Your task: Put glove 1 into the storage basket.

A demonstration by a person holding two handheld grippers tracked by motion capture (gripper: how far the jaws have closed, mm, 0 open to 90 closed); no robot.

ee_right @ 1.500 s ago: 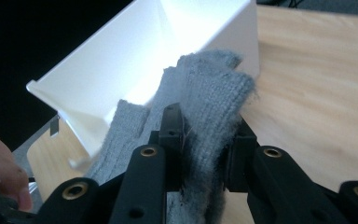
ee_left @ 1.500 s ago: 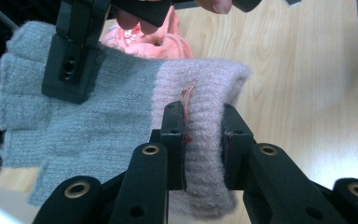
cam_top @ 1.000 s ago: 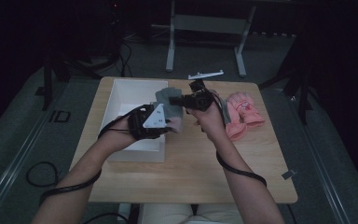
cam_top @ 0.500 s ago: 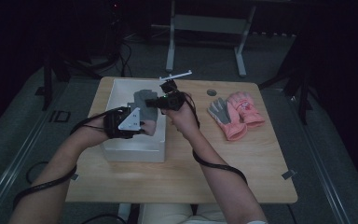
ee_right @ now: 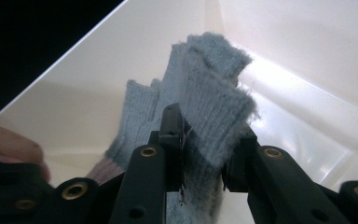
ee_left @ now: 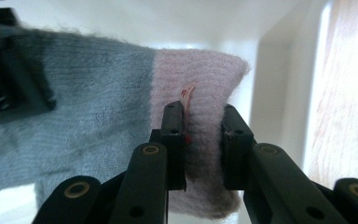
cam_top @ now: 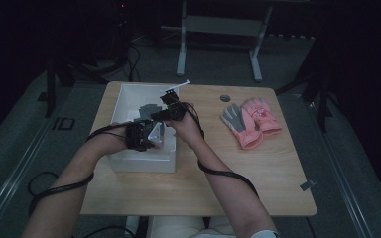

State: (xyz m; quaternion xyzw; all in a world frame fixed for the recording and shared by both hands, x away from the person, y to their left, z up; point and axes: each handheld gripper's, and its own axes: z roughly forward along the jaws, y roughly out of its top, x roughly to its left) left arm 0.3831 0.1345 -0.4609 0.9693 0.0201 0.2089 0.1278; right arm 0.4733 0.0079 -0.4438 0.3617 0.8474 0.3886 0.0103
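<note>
1. Looking down: both claws, left [cam_top: 151, 135] and right [cam_top: 164, 110], hold a grey glove [cam_top: 149, 110] over the white box [cam_top: 129, 96] on the bench [cam_top: 258, 168].
2. Left claw [ee_left: 200, 135] clamps the glove's pink cuff [ee_left: 205, 84].
3. Right claw [ee_right: 205, 140] pinches the glove's grey fingers [ee_right: 200, 84].

Place: a dim recording lab or studio where I work, not a home.
Landmark: the light wooden rectangular table [cam_top: 258, 163] in front of me.
Floor: grey carpet around that table, black cables [cam_top: 54, 191] trailing left of it.
Behind the table: a grey metal stand frame [cam_top: 218, 25] in darkness.
Lighting: only the table is lit.
</note>
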